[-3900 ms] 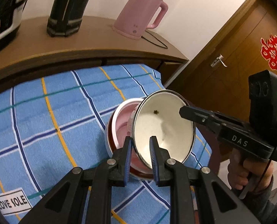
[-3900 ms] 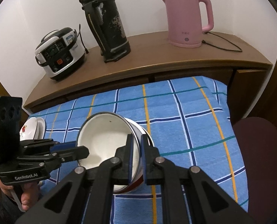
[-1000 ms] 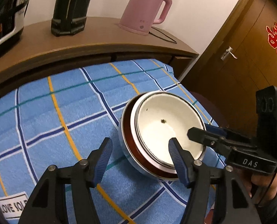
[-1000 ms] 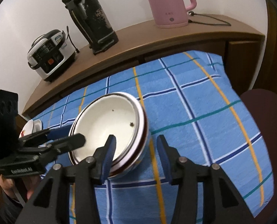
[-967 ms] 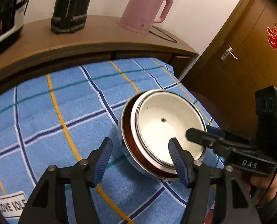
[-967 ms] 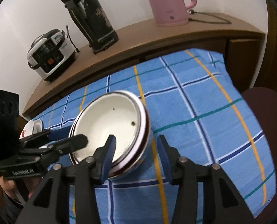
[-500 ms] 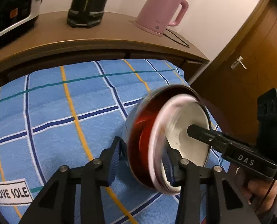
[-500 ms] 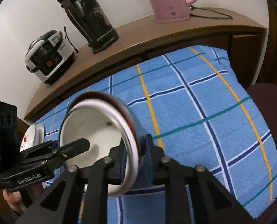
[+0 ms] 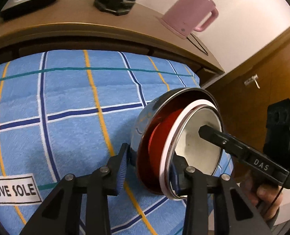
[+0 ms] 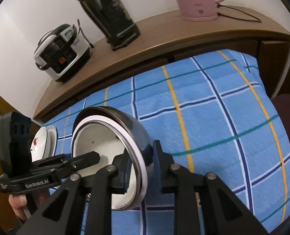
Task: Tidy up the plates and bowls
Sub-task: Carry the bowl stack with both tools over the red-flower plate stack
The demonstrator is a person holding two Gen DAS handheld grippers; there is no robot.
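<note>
Two close, downward wrist views, shared bowls [image 9: 194, 137]

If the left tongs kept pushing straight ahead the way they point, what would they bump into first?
The left tongs already clamp the nested bowls by the rim, so the bowls would go with them. Beyond those, the line seems to slope down onto the blue checked cloth; depth is hard to judge.

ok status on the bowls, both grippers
Left gripper and right gripper have just closed, each clamped on the rim of the nested bowls. Stack tipped on edge over the cloth. Plates off to the left, nothing in the way.
</note>
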